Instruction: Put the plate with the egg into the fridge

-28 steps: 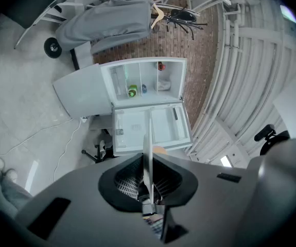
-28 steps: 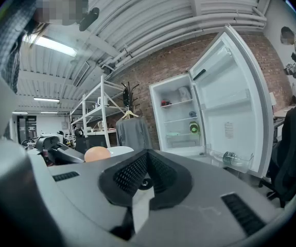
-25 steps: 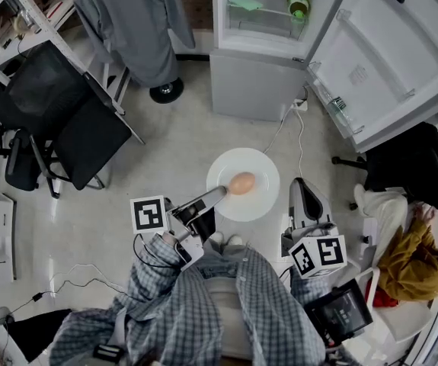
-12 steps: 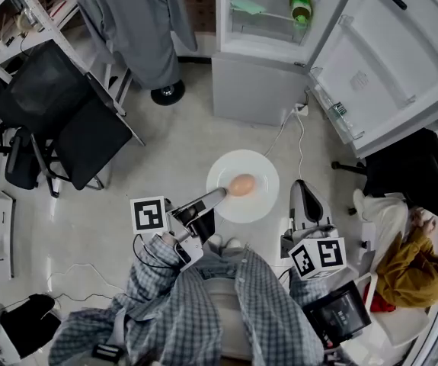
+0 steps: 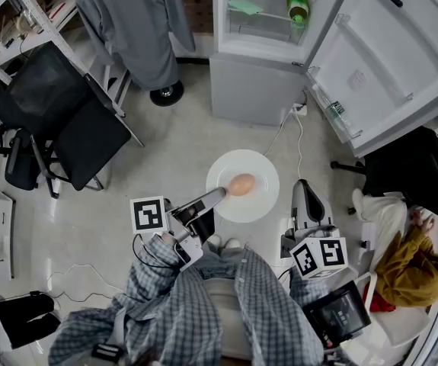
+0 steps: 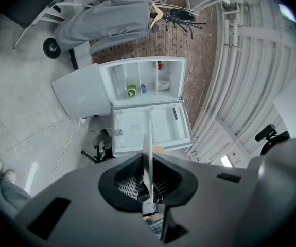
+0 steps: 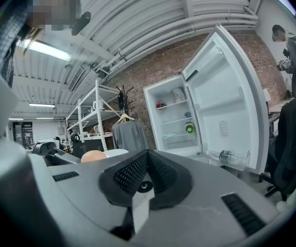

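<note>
Little has shifted since a second ago: the open white fridge stands ahead, and the round white plate stays above the floor, well short of it. Your left gripper has its fingers pinching the plate's rim. Your right gripper, fingers pressed together and empty, is just beside the plate. The brown egg lies on it.

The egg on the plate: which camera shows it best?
The head view. It looks down on the whole egg, lying on the white plate. The right gripper view catches only its rounded top; the left gripper view shows just an orange sliver behind the plate seen edge-on.
</note>
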A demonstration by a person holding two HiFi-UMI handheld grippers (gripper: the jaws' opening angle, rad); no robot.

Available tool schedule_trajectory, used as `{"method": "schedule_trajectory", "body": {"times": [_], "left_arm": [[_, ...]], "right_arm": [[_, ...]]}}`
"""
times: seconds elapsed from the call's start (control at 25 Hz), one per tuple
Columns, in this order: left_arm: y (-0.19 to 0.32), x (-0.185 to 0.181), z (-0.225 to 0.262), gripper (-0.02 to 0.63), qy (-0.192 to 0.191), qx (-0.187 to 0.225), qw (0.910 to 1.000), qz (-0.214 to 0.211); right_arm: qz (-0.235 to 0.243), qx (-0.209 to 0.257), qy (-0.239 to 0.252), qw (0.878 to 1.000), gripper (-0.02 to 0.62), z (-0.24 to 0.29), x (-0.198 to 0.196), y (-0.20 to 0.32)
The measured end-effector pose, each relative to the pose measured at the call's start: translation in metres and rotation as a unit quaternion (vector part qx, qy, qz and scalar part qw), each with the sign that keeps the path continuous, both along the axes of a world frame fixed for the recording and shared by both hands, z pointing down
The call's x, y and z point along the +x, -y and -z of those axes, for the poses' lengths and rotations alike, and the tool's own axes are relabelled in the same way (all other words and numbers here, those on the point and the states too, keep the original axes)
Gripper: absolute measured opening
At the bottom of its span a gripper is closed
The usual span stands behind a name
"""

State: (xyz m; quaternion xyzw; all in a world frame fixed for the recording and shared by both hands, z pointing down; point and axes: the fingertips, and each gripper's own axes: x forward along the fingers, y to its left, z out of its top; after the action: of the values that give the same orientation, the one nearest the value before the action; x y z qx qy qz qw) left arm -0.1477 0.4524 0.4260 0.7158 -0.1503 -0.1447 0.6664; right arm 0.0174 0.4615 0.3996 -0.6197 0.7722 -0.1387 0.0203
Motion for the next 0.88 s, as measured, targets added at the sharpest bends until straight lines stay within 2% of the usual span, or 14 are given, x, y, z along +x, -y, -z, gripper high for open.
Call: {"method": "schedule_trajectory", "body": {"times": [0.88], "left_arm": [[-0.019, 0.021, 0.005, 0.034, -0.009, -0.004, 0.9992, 0.039]], "right_arm": [[0.011, -0.002, 0.008, 1.000, 0.005, -0.005, 0.037, -0.028]]}}
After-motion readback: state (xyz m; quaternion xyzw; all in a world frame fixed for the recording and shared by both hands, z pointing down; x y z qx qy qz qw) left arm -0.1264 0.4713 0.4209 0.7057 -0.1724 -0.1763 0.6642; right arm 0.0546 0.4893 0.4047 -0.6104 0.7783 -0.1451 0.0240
